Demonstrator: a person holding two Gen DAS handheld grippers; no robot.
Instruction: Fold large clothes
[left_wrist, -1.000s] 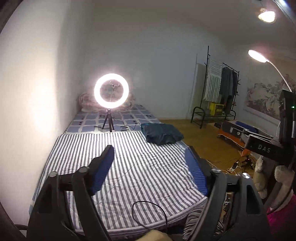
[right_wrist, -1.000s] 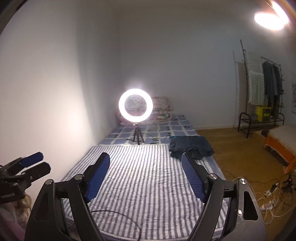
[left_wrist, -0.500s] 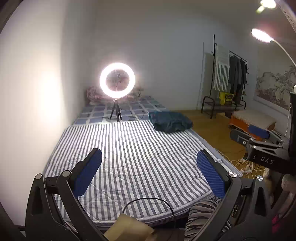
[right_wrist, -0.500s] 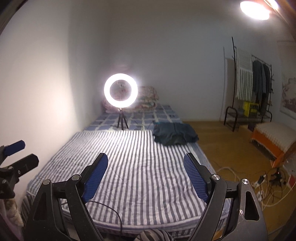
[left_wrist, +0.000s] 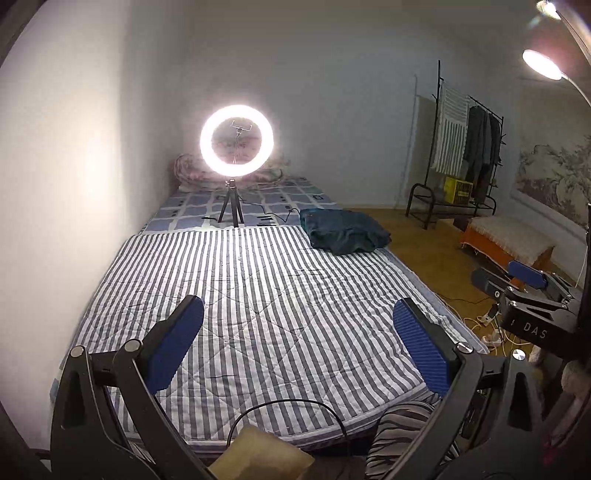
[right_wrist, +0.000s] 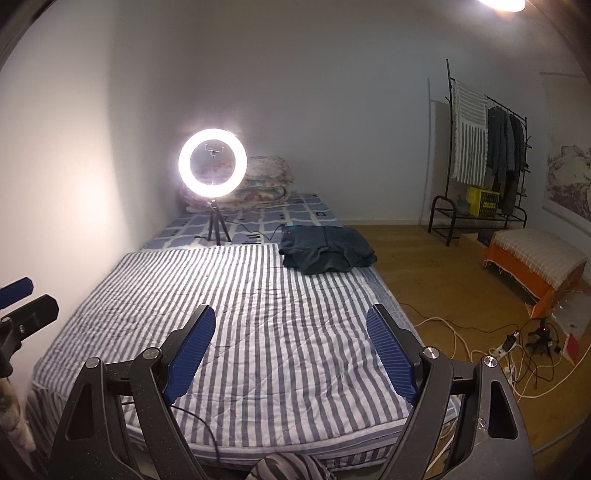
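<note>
Both grippers hold nothing, their 2 blue-padded jaws spread wide apart: the left gripper (left_wrist: 298, 325) and the right gripper (right_wrist: 291, 334) hang above the near end of the striped bed (right_wrist: 258, 317). The dark teal garment (right_wrist: 325, 249) lies bunched at the bed's far right edge, well apart from both, near the lit ring light (right_wrist: 212, 167).
</note>
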